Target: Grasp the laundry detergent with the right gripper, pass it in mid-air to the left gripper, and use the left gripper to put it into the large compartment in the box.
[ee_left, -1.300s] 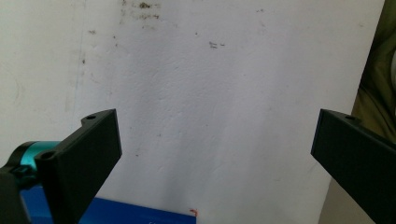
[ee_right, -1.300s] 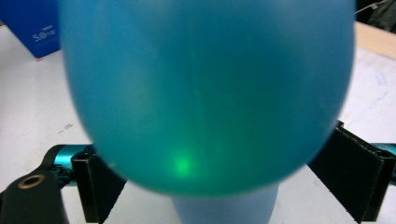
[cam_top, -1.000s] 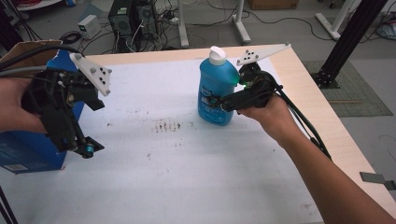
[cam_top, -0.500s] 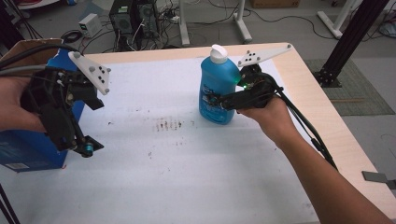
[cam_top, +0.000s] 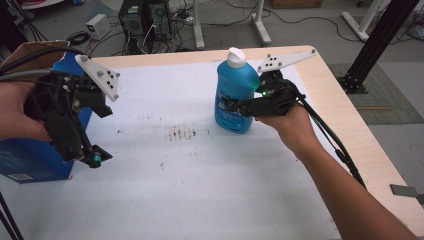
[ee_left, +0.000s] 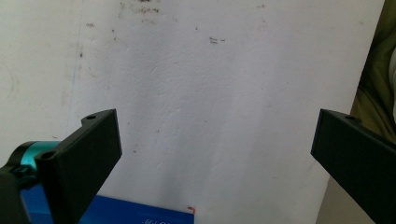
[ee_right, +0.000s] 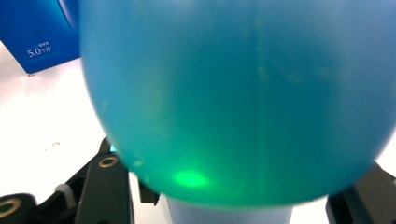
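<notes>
With the right gripper (cam_top: 235, 106) clamped on the blue bottle (cam_top: 235, 95) standing upper centre of the high view, the person should keep it upright, while the left gripper (cam_top: 87, 155) waits wide open at left.

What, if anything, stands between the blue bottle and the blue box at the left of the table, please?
Nothing visible does. Between the blue bottle, held by the right gripper, and the blue box lies bare white table cover.
</notes>
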The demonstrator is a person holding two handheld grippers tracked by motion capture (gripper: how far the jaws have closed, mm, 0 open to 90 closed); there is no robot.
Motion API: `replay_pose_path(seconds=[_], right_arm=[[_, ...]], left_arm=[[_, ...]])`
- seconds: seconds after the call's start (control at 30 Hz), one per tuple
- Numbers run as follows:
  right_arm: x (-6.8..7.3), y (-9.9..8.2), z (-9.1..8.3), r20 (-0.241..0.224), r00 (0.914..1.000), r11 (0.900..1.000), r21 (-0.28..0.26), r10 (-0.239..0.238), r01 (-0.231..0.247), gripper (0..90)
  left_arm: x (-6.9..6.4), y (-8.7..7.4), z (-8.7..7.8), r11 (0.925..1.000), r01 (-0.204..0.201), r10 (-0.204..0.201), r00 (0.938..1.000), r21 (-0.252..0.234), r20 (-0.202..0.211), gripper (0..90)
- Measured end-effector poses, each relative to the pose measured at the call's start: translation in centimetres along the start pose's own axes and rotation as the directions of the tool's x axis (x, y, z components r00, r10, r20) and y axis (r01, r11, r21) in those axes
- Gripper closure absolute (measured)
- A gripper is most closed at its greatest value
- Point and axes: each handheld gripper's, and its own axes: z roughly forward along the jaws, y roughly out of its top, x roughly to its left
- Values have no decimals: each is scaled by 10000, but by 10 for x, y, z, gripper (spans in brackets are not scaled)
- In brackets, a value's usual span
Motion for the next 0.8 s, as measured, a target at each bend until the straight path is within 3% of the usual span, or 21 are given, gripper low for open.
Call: replay_pose_path(seconds=[0.43, 0.73, 0.8], right_arm=[[3, -3, 0, 204, 9998, 9995, -302, 29, -23, 455], [8, 7, -14, -240, 9994, 9994, -241, -253, 247, 458], [13, 13, -21, -472, 9975, 9986, -152, -522, 516, 458]], left_arm=[[0, -1, -1, 9999, 126, -126, 9999, -113, 11, 17], [1, 0, -7, 9997, 56, -56, 10000, -240, -21, 17], [0, 3, -11, 9994, 12, -13, 10000, -342, -31, 17]])
